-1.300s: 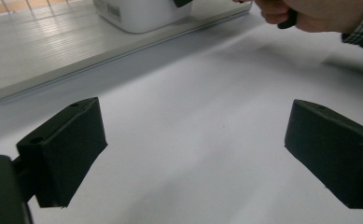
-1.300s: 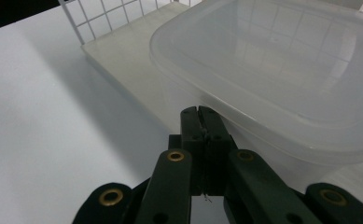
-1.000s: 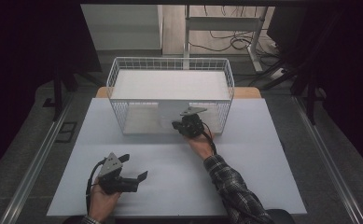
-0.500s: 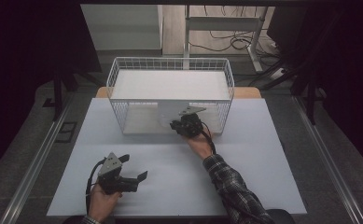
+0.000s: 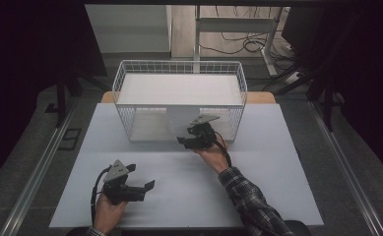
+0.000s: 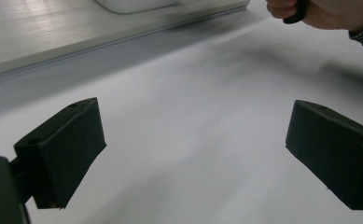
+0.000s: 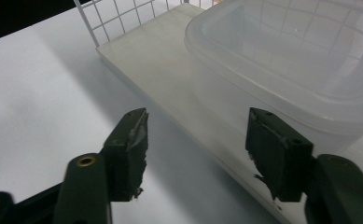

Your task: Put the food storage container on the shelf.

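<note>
Right gripper point(image 5: 185, 140) at the open front of the wire basket point(image 5: 130, 81), jaws just opened, parted with nothing between them. Clear plastic container point(image 7: 282, 60) right ahead on the basket's board, at its front edge, untouched, just beyond the fingertips. Left gripper point(image 5: 147, 187) low near the worktop's point(image 5: 277, 172) near edge, jaws spread wide over bare white surface, holding nothing. Well apart from the right.

Clear plastic container point(image 7: 282, 70), upright, inside wire basket point(image 7: 118, 18)
</note>
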